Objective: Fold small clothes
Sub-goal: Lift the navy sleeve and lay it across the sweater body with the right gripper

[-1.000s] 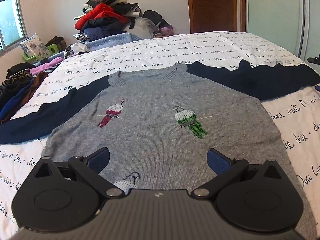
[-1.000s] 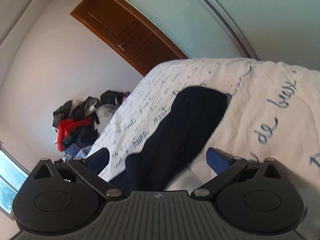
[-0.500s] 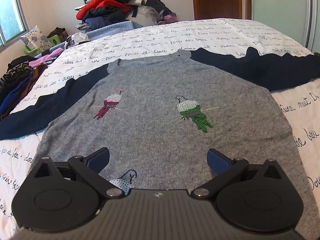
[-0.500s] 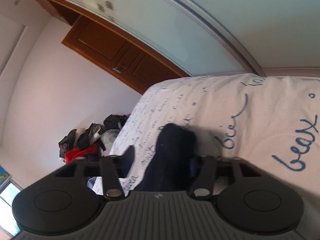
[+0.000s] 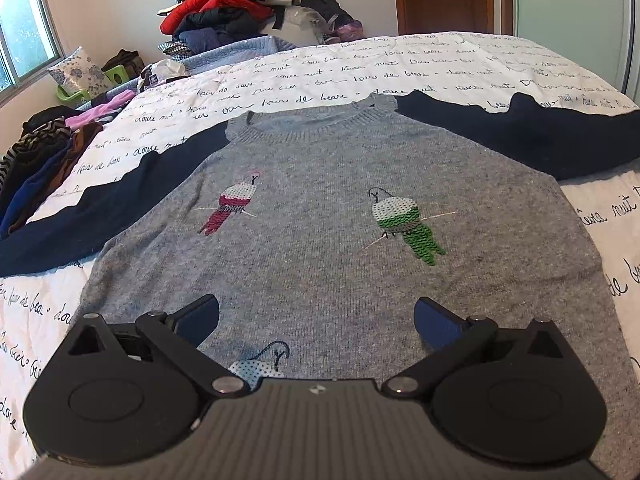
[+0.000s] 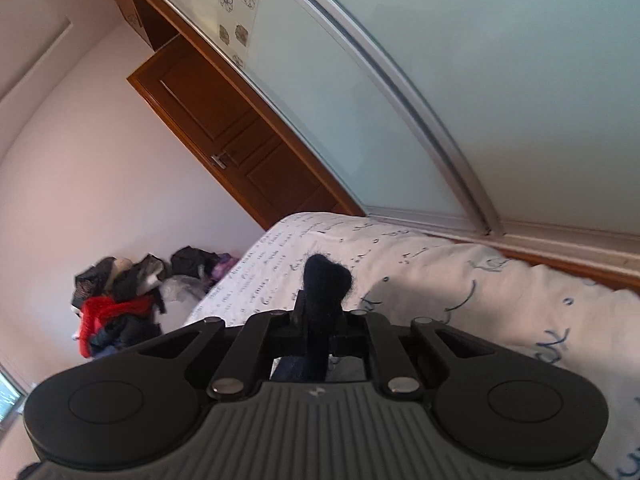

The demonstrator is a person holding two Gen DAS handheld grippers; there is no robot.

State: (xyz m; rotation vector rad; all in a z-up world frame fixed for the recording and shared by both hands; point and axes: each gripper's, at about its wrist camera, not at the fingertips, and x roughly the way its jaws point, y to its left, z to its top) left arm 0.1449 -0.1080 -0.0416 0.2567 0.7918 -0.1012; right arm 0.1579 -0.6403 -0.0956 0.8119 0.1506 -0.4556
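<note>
1. Covering the bed was a white cotton bedspread printed with dark cursive script [image 5: 304, 76], and it filled most of both views.
2. Beyond the bed stood a brown panelled wooden door [image 6: 224, 136] and, beside it, a frosted pale-green sliding wardrobe panel with a metal frame [image 6: 400, 80].
3. A loose heap of red, black and navy garments [image 5: 224, 8] lay against the pale far wall, and a row of folded dark and striped clothes [image 5: 36, 160] ran along the bed's left edge, near a window [image 5: 24, 32].
4. The grey knitted sweater with navy sleeves and ribbed collar [image 5: 320, 208] lay flat, front up, on the bedspread, with its sleeves spread out to either side.
5. Its fuzzy knit carried sequinned bird motifs: one red [image 5: 234, 206], one green [image 5: 404, 224], and a pale blue one partly hidden low down.
6. The left gripper [image 5: 316, 316] hovered over the sweater's lower body with its blue-padded jaws spread wide and nothing between them.
7. The right gripper [image 6: 320, 316] had just closed its jaws and pinched the navy sleeve end [image 6: 326, 280], whose rounded woolly tip stuck out past the fingers above the bedspread.
</note>
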